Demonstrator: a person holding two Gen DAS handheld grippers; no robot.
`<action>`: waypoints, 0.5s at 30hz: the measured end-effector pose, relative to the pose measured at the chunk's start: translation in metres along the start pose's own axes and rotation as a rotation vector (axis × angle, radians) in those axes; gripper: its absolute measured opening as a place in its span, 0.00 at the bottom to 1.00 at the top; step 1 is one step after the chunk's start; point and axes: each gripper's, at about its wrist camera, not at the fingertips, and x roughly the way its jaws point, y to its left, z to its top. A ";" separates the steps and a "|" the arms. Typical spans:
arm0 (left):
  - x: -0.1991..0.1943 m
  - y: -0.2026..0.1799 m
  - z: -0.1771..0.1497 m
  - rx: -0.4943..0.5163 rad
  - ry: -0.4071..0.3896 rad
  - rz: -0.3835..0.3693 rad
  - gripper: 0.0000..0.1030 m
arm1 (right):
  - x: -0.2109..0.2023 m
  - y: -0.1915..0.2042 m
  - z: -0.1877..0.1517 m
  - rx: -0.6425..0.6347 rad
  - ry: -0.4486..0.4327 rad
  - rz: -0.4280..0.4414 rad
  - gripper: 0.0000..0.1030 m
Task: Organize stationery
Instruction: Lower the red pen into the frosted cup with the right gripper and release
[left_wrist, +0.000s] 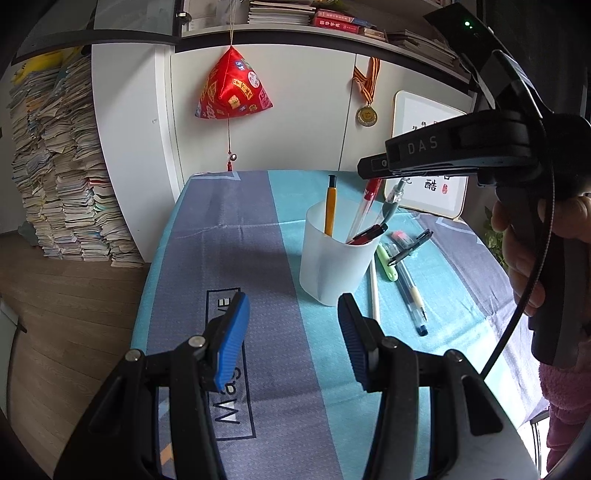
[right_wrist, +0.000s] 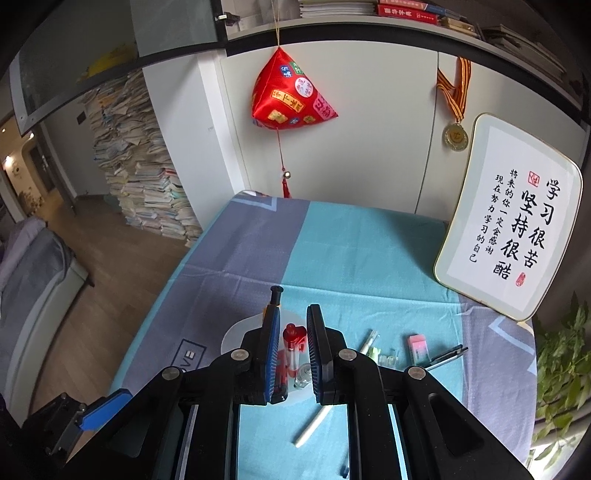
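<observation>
Standing upright in the cup (left_wrist: 334, 258), the red-capped pen (left_wrist: 364, 212) seemingly leans right.

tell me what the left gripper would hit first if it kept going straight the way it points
Probably the translucent white pen cup, which stands just beyond the open left gripper, slightly toward its right finger. Depth is unclear, so it might graze the tablecloth first.

Home study room. Desk (right_wrist: 354, 243) under a blue-and-grey cloth, set against white cabinets (right_wrist: 354, 122). Shelf (left_wrist: 332, 16) above with books. Tall paper stacks (left_wrist: 62, 166) on a wood floor. Red ornament (right_wrist: 291, 96) and medal (right_wrist: 455, 136) hanging from the shelf; calligraphy plaque (right_wrist: 513, 229) leaning at the desk's back. Potted plant (right_wrist: 565, 373) at right; sofa (right_wrist: 33, 273) through the doorway.
</observation>
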 end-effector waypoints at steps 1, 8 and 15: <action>0.000 -0.001 0.000 0.003 0.001 0.000 0.46 | 0.000 0.000 0.000 0.000 -0.003 0.002 0.14; 0.001 -0.009 0.000 0.014 0.002 -0.008 0.46 | -0.027 -0.005 -0.010 0.004 -0.048 0.015 0.14; 0.010 -0.022 -0.004 0.033 0.025 -0.029 0.46 | -0.060 -0.028 -0.032 0.032 -0.088 -0.011 0.14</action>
